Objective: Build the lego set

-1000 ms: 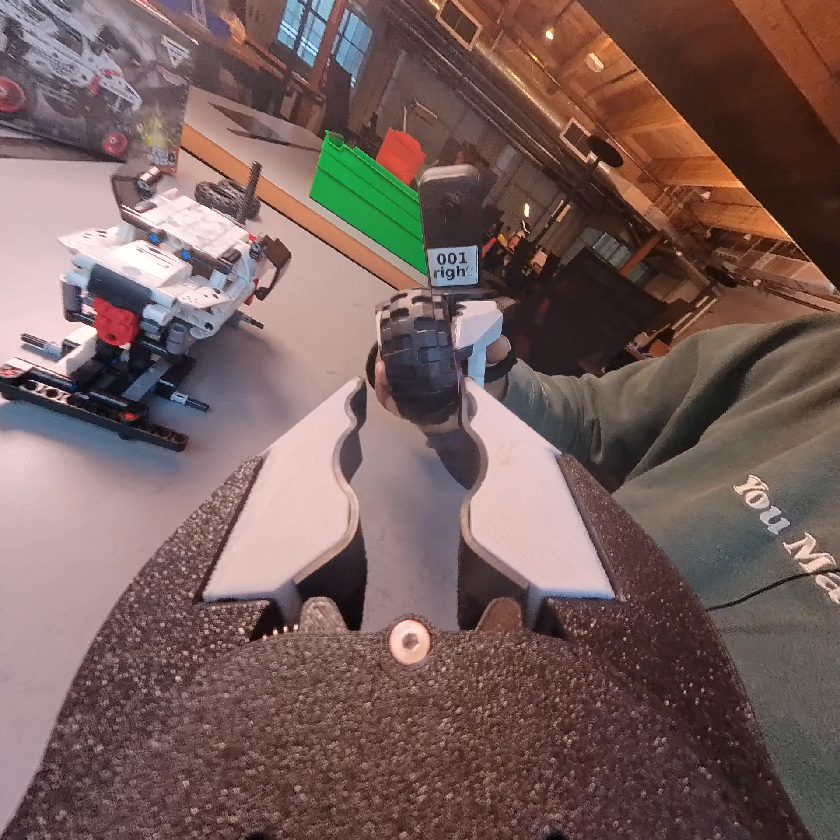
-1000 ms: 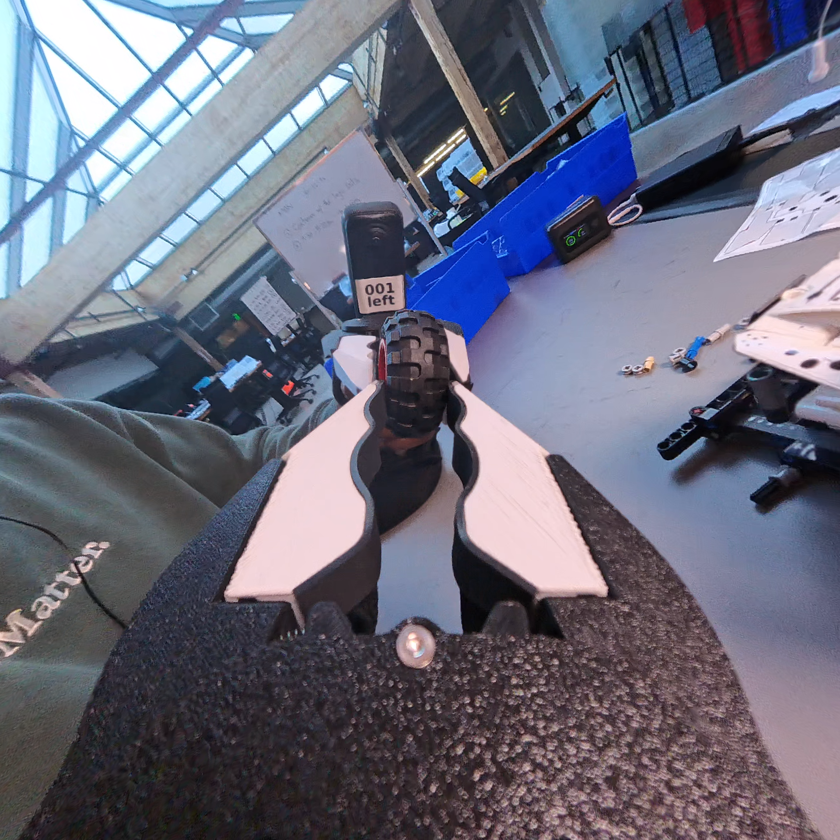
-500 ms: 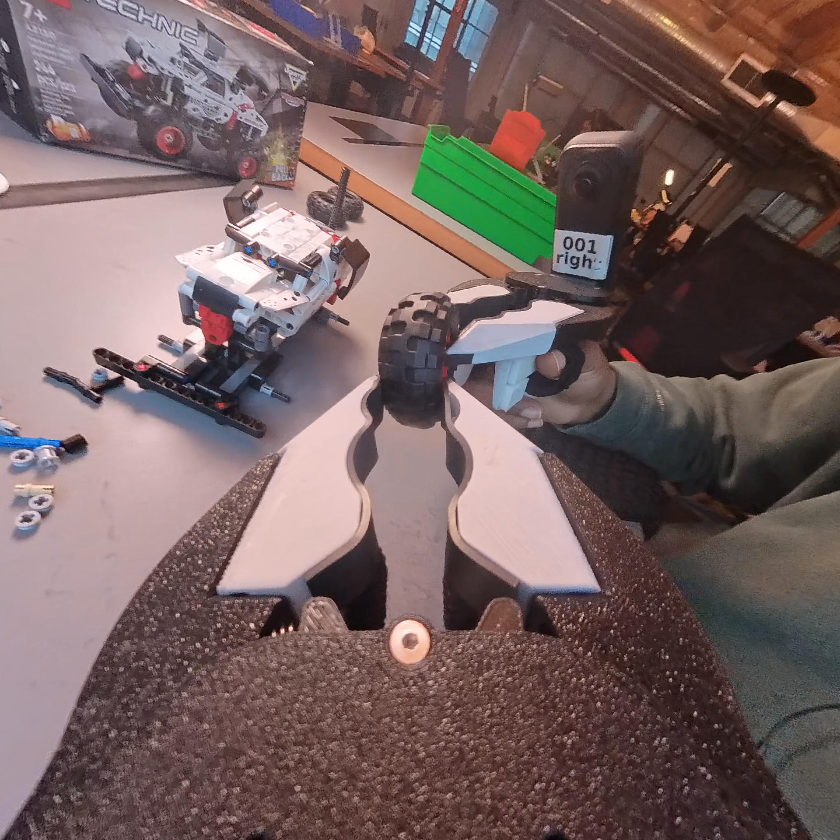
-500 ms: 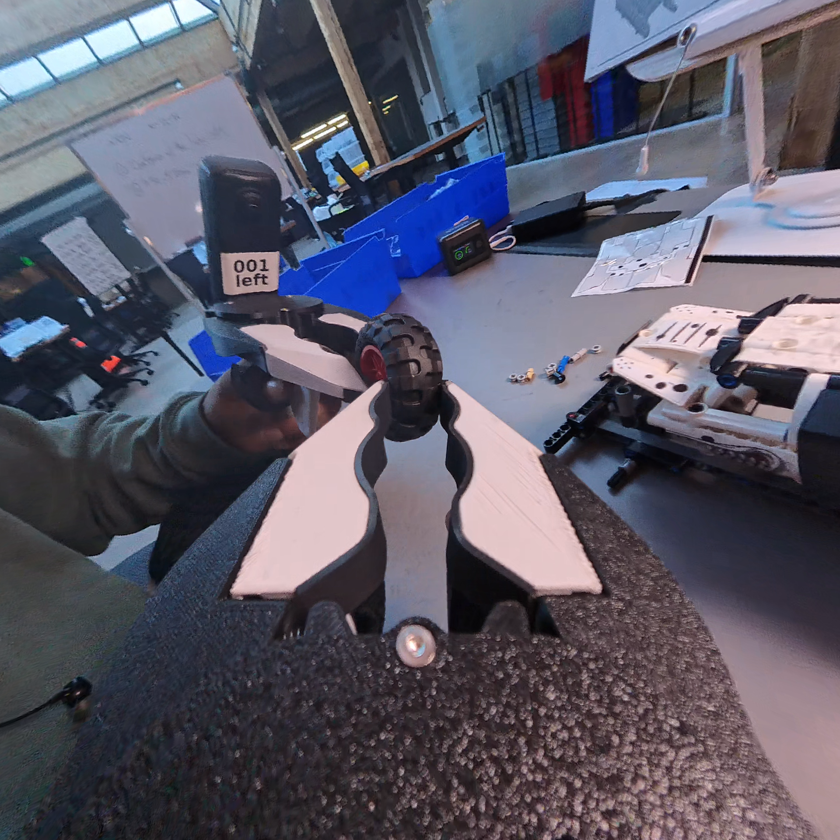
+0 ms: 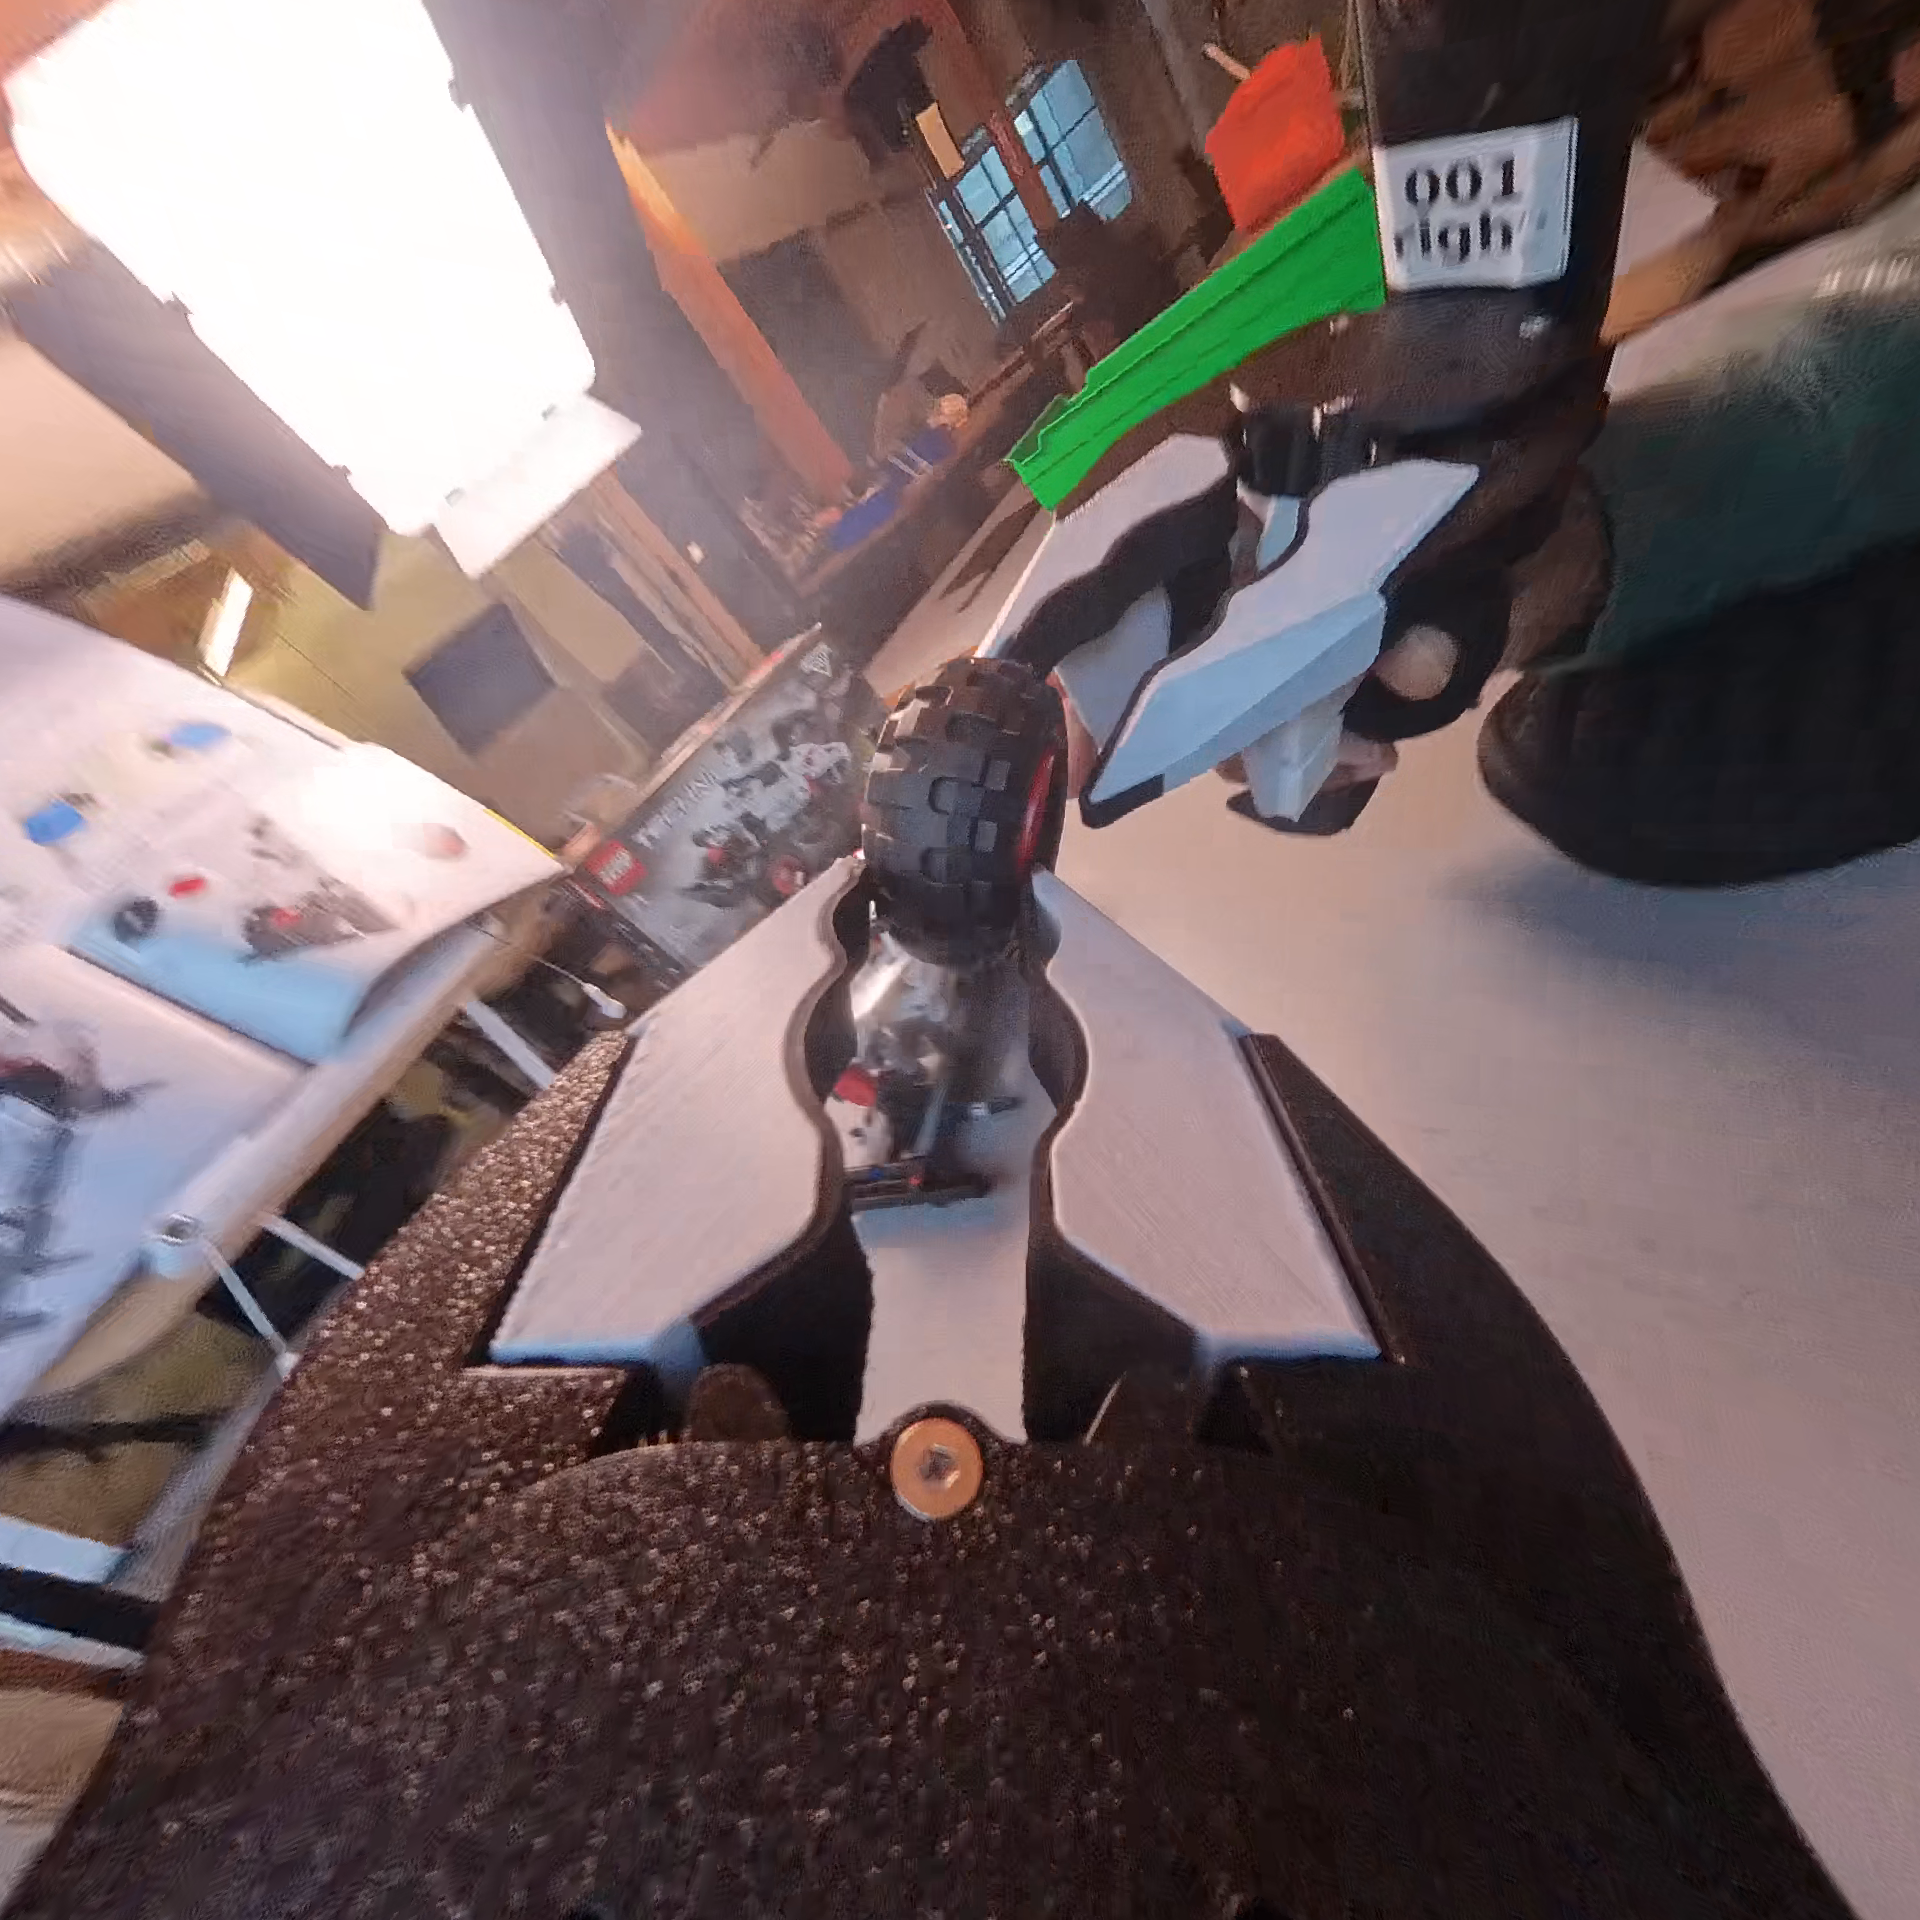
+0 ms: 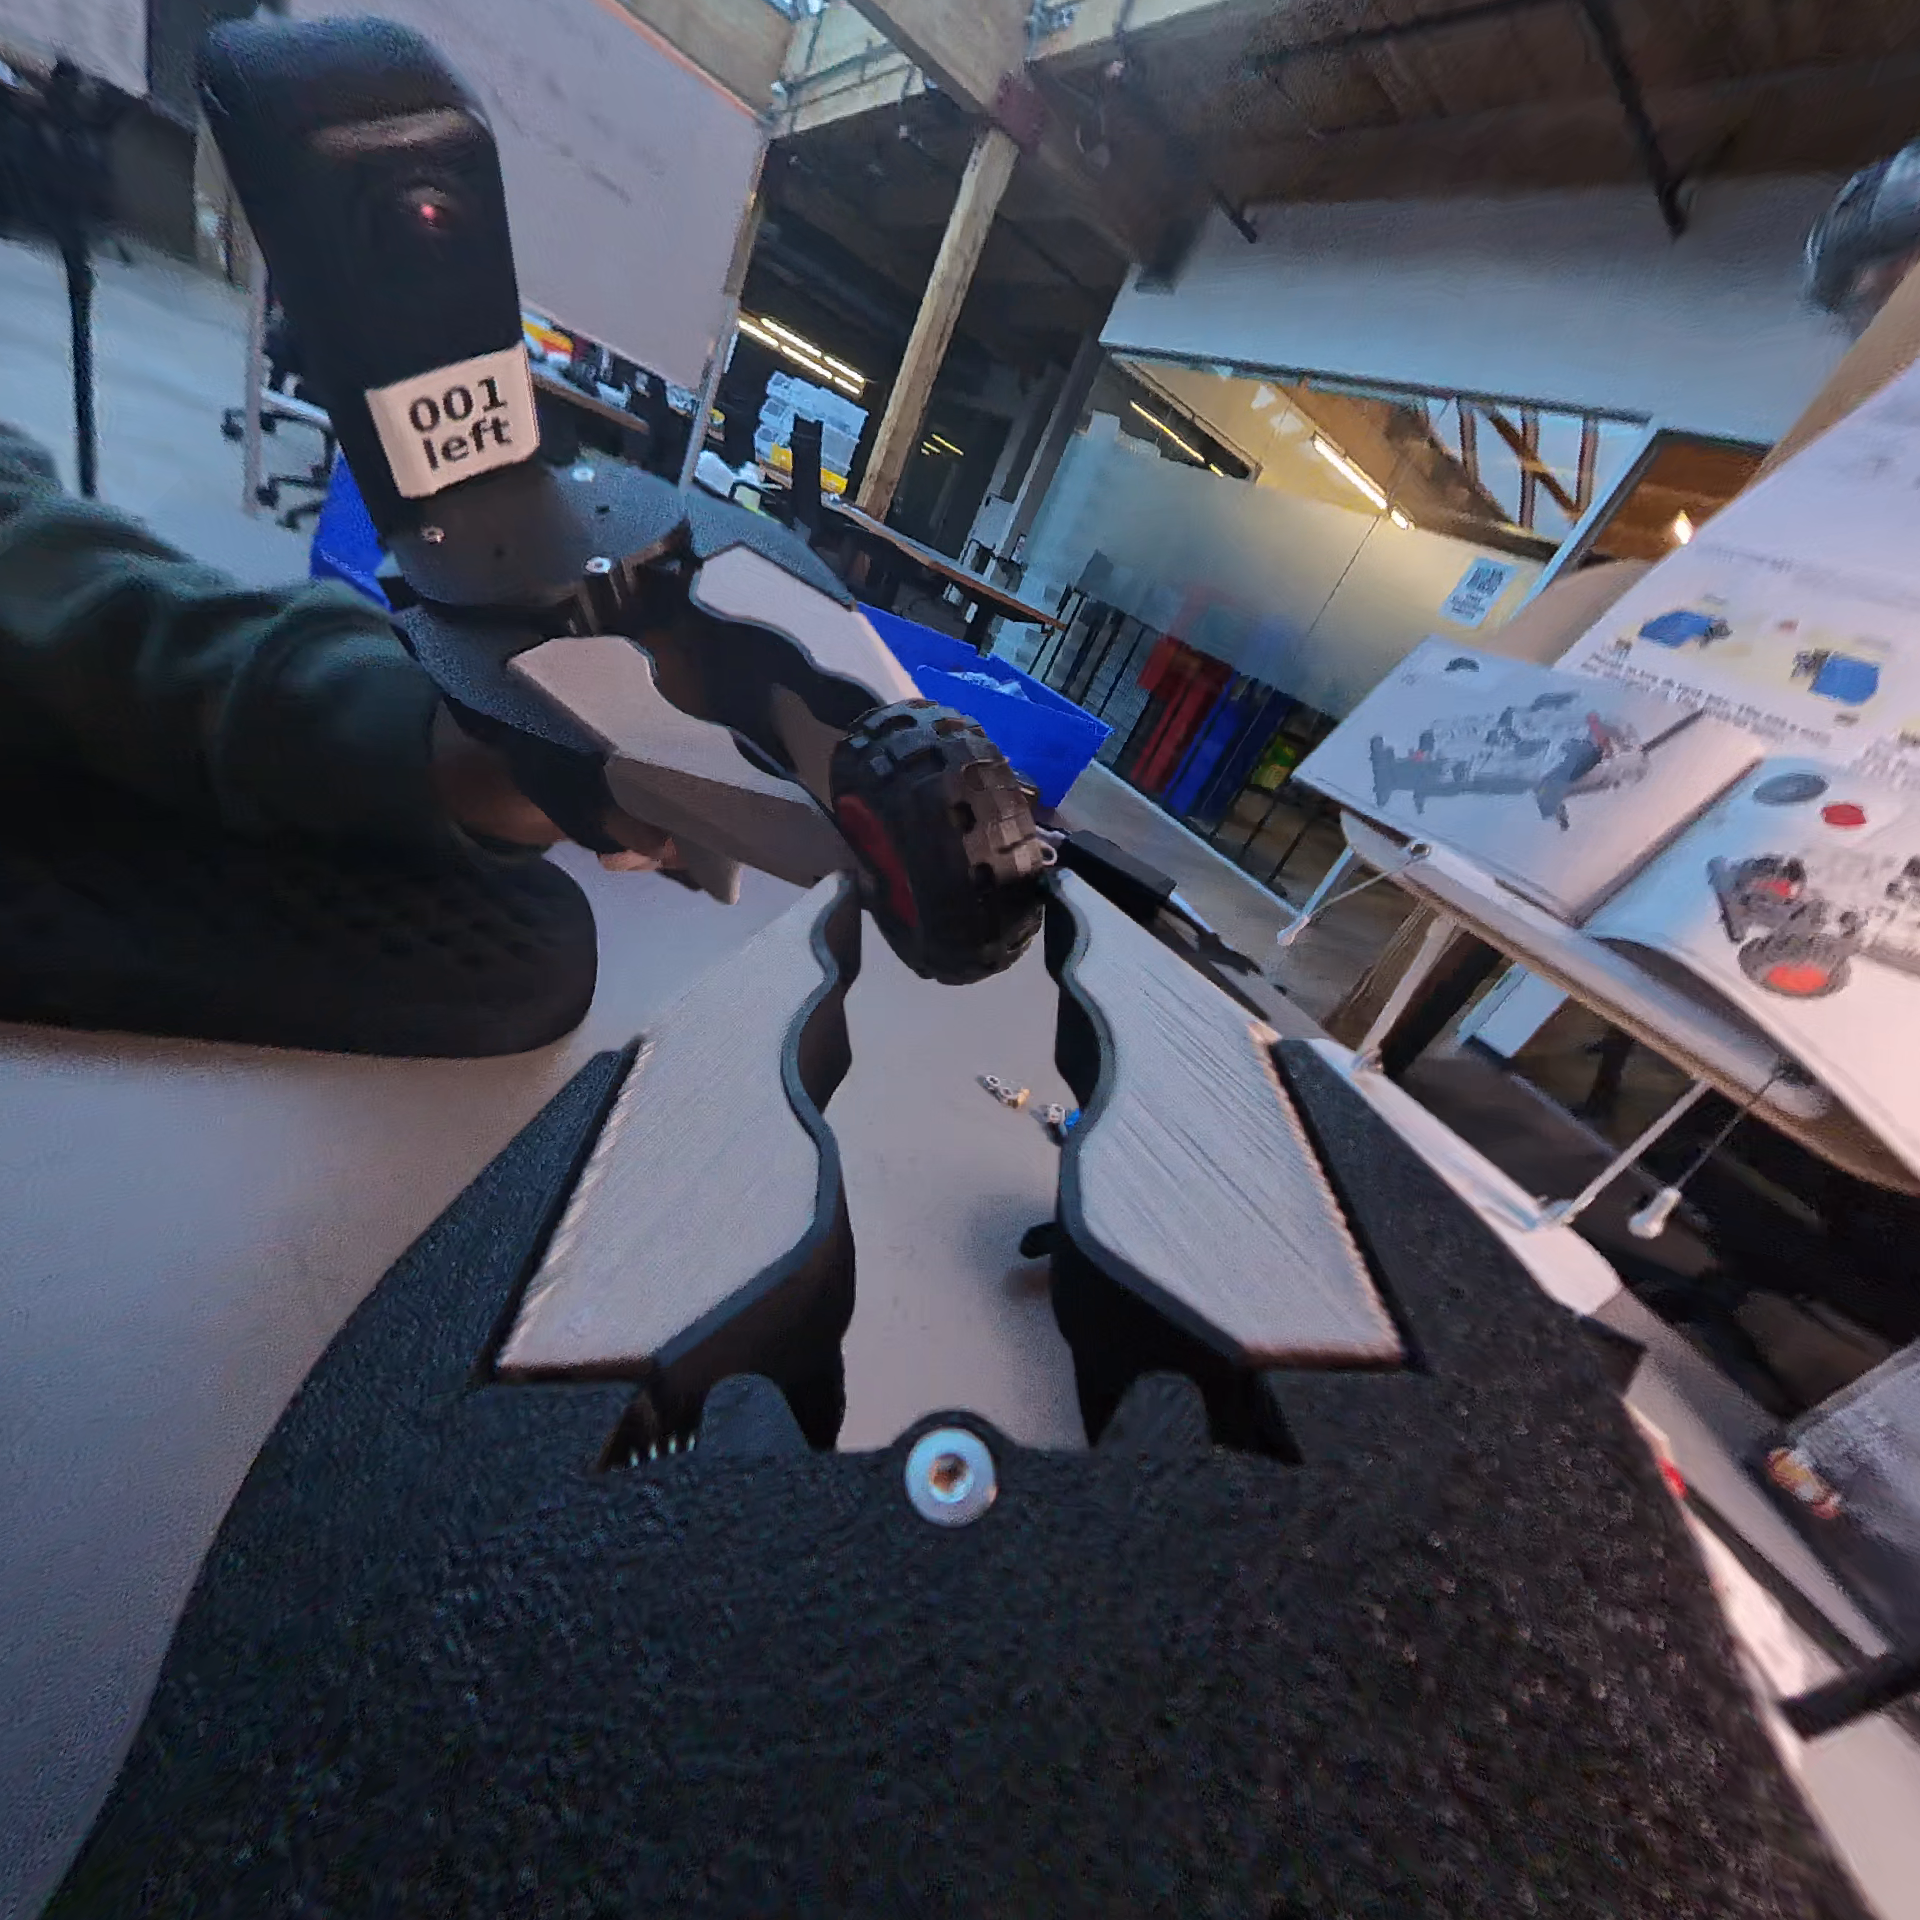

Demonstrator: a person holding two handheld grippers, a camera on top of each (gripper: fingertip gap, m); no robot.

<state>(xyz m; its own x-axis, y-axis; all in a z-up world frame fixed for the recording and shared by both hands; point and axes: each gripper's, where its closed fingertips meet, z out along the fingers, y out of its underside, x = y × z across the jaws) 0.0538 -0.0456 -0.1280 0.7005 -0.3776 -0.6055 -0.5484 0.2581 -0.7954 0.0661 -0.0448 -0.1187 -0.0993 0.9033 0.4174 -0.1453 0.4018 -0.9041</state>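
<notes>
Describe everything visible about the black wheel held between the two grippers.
The wheel is a small toy wheel: a chunky black tyre, rubber by its look, with blocky knobbed tread, around a red hub that shows on one face. It is off the table, in the air. The left gripper is closed on its tread from below, and the right gripper clamps it too, so that both sets of fingertips touch it. No axle is visible in the hub. Motion blur hides finer detail.

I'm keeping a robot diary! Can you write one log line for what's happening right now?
stage: wheel handling | left claw: shut on wheel | right claw: at the wheel, grip unclear | truck model: on table, beyond wheel
</notes>
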